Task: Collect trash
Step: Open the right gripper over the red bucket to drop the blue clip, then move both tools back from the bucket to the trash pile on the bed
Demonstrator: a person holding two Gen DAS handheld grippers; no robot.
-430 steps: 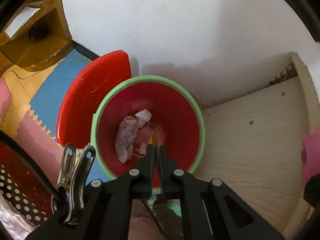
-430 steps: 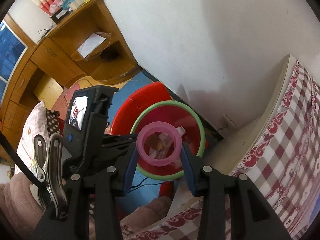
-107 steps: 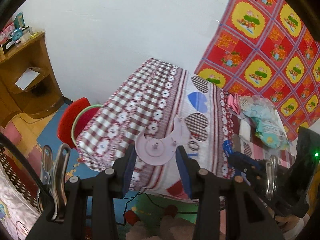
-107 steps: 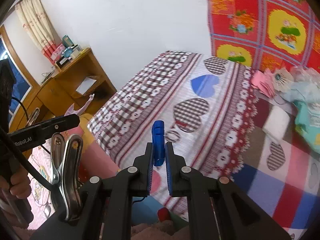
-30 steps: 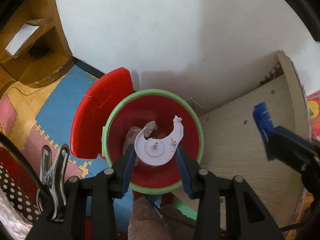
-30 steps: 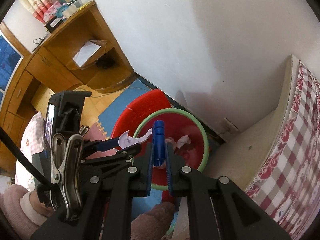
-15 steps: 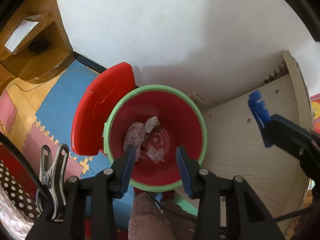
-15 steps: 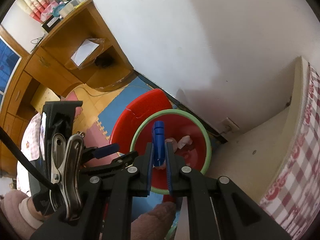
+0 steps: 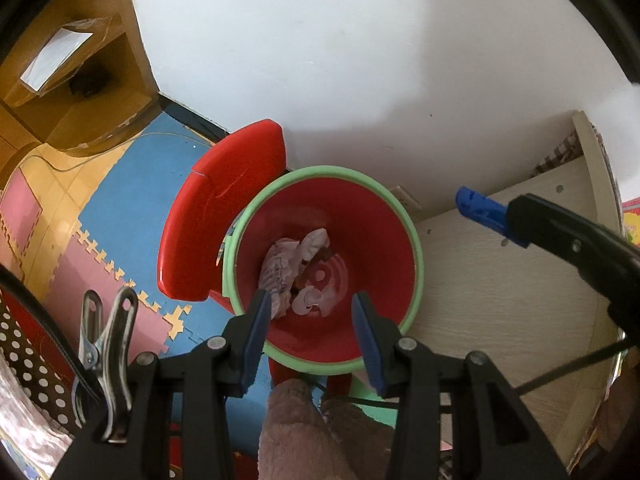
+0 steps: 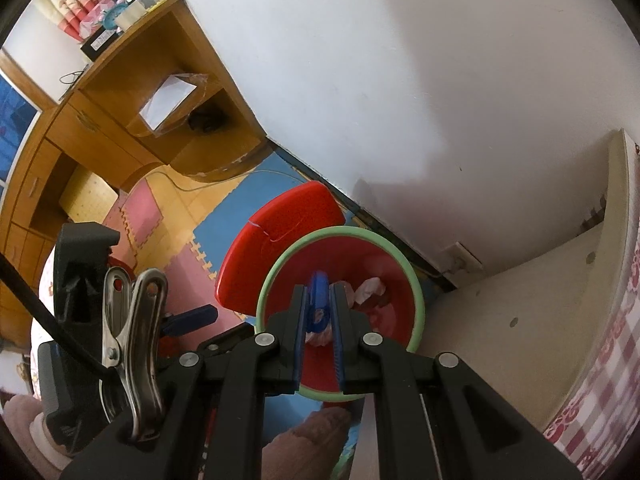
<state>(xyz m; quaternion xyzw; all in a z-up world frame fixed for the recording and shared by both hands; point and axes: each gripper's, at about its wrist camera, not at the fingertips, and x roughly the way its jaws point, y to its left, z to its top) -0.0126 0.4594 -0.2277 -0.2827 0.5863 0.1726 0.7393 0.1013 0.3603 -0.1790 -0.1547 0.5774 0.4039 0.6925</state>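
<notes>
A red bin with a green rim (image 9: 320, 170) stands on the floor by the wall, its red lid (image 9: 216, 216) tipped back to the left. Crumpled paper (image 9: 280, 268) and a pale plastic piece (image 9: 316, 300) lie inside. My left gripper (image 9: 310, 320) hangs open over the bin's near rim with nothing between its fingers. My right gripper (image 10: 319, 288) is shut on a blue plastic clip (image 10: 319, 312) above the bin (image 10: 340, 233). In the left wrist view that clip (image 9: 478, 208) comes in from the right, just past the rim.
A pale wooden bed panel (image 9: 500, 300) stands right of the bin and the white wall (image 9: 340, 60) behind it. Left lie coloured foam mats (image 9: 120, 208) and a wooden desk (image 10: 120, 120). A fuzzy pinkish shape (image 9: 296, 420) shows below the bin.
The pale plastic piece has left my left gripper and now lies in the bin. My right gripper with the blue clip has moved in closer over the bin.
</notes>
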